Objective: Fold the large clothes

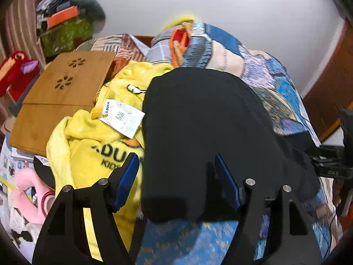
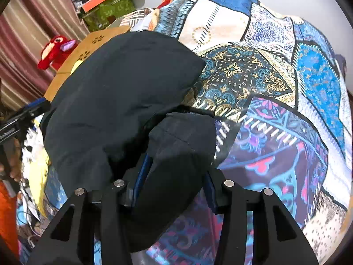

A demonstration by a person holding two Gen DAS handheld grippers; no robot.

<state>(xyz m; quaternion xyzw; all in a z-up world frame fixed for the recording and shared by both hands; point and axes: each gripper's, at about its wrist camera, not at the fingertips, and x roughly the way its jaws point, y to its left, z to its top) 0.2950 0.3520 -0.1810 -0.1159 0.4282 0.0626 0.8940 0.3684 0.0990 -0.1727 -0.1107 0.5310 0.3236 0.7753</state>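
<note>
Two grippers are in my views over a bed covered by a blue patchwork quilt. The black garment lies on this quilt as a broad dark mass, with a bunched portion of it drawn toward my right gripper. In the right wrist view, that bunched fold fills the space between the blue-padded fingers, which appear to pinch it; the far pad is mostly hidden by cloth. My left gripper hangs over the garment's near edge with its fingers spread wide; the fabric lies below and between them, and I cannot tell whether either pad touches it. Just beside the black garment, on its left, lies a yellow fleece garment bearing a white tag. Beyond it rests a wooden lap tray, with a red plush toy further left, near the striped curtain.
</note>
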